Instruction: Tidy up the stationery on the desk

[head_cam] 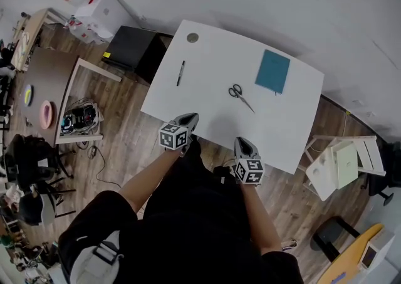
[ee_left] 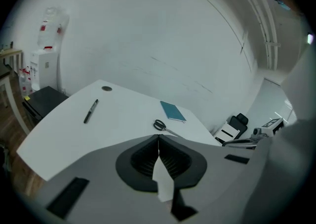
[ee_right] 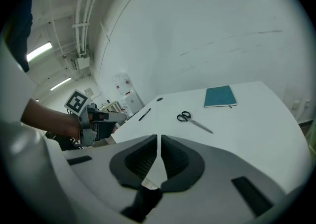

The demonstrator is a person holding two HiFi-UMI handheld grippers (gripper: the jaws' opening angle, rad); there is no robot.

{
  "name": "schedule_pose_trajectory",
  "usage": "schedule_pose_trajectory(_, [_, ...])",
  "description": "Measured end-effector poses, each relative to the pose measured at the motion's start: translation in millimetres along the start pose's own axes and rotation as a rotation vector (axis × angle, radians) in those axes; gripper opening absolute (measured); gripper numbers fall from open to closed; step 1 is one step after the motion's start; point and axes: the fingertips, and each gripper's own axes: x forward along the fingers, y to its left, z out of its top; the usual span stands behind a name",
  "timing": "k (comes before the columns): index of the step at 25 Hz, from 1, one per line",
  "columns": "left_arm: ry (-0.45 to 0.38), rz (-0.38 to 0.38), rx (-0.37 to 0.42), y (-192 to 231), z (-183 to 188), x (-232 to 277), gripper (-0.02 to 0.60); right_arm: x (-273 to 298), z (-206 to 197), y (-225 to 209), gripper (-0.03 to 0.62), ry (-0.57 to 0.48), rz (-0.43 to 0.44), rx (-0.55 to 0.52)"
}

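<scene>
On the white desk (head_cam: 207, 63) lie a black pen (head_cam: 180, 73) at the left, black-handled scissors (head_cam: 240, 95) in the middle and a teal notebook (head_cam: 273, 71) at the back right. My left gripper (head_cam: 190, 118) hovers at the desk's near edge, shut and empty. My right gripper (head_cam: 244, 145) hangs over the same near edge further right, also shut with nothing in it. The left gripper view shows the pen (ee_left: 90, 111), scissors (ee_left: 163, 127) and notebook (ee_left: 173, 111) ahead of the closed jaws. In the right gripper view the scissors (ee_right: 192, 120), notebook (ee_right: 219, 96) and pen (ee_right: 144, 114) lie beyond the closed jaws.
A round grey grommet (head_cam: 192, 37) sits in the desk's far left corner. A black cabinet (head_cam: 133, 47) stands left of the desk, and a white chair (head_cam: 341, 162) with papers stands to the right. Cables and clutter (head_cam: 80, 116) lie on the wooden floor at left.
</scene>
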Motion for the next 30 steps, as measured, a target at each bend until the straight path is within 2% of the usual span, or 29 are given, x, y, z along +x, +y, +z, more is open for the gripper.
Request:
schedule_pose_trajectory(4, [-0.033,-0.011,-0.009,44.8,21.8,-1.7,0.014,50.8,14.5,38.7,0.043,0.019,-0.005,-0.046])
schedule_pose_trajectory(9, [0.001,-0.043,0.043,103.2,35.8,-9.1,0.014,138.6,43.1,86.8,0.043,0.03,-0.033,-0.006])
schedule_pose_trajectory(14, [0.022,-0.073,0.063,167.1,51.1,-15.9,0.014,227.9,74.8,129.3,0.043,0.051,-0.046,-0.021])
schedule_pose_trajectory(18, [0.031,-0.093,0.077,193.1,62.6,-16.8,0.014,285.9,91.0,143.6,0.044,0.095,-0.064,-0.026])
schedule_pose_trajectory(22, [0.015,-0.102,0.059,205.2,74.7,-8.3,0.015,331.1,98.6,143.0,0.044,0.143,-0.108,-0.053])
schedule_pose_trajectory(27, [0.01,-0.108,0.07,215.3,83.0,0.9,0.015,376.4,86.3,134.6,0.047,0.245,-0.133,-0.055])
schedule_pose_trajectory(30, [0.033,-0.126,0.086,217.6,80.7,-1.6,0.015,394.0,74.6,128.9,0.084,0.296,-0.155,-0.025])
